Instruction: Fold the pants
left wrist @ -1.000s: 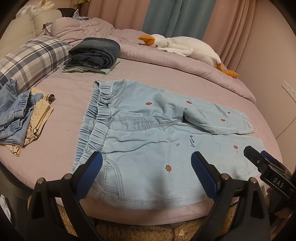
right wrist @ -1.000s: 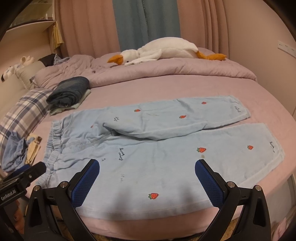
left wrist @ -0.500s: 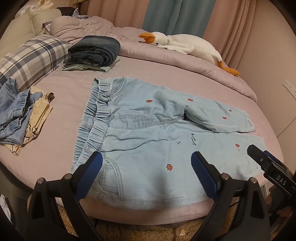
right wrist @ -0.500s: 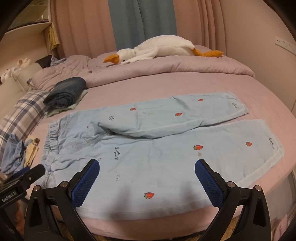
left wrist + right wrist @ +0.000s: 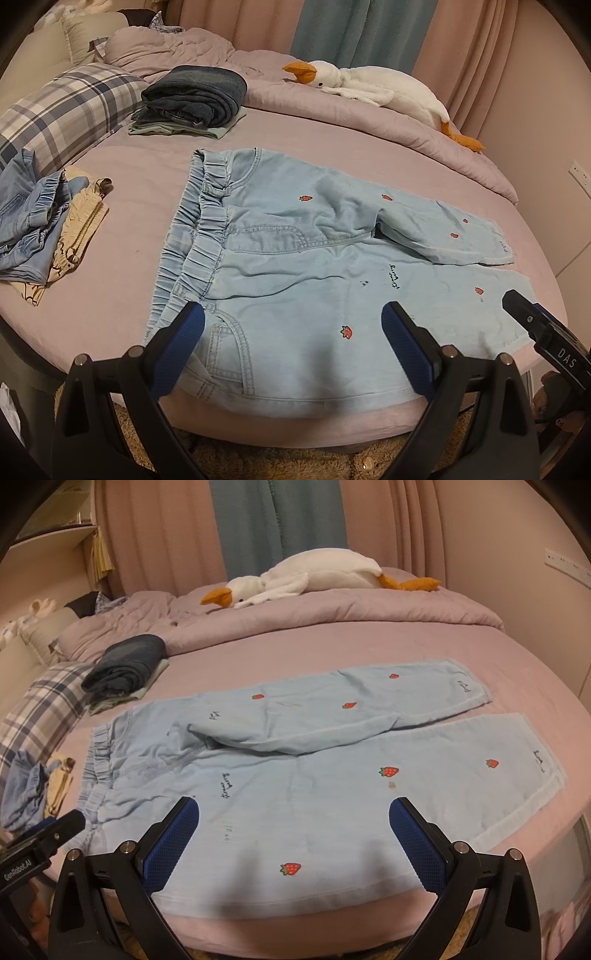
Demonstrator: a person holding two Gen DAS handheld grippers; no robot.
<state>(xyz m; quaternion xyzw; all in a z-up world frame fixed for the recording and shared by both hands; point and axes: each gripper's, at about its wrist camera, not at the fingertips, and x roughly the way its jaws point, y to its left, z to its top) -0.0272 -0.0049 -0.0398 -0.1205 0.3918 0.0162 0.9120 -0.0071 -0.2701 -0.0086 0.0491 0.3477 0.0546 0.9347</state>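
Note:
Light blue pants (image 5: pixel 303 266) with small strawberry prints lie spread flat on the pink bed, waistband to the left, both legs (image 5: pixel 351 738) running right. My left gripper (image 5: pixel 291 332) hovers open over the near waist and pocket area, holding nothing. My right gripper (image 5: pixel 293 830) hangs open above the near leg, close to the bed's front edge, also holding nothing. The tip of the right gripper shows at the right edge of the left wrist view, and the left gripper's tip at the left edge of the right wrist view.
A folded stack of dark jeans (image 5: pixel 192 96) sits behind the waistband. A loose pile of clothes (image 5: pixel 40 221) lies at the left by a plaid pillow (image 5: pixel 70 107). A plush goose (image 5: pixel 314 576) rests on the rumpled quilt at the back. Bare sheet (image 5: pixel 140 206) lies between pile and pants.
Both grippers have drifted slightly forward and lower toward the pants; the pants lie as before and both stay open.

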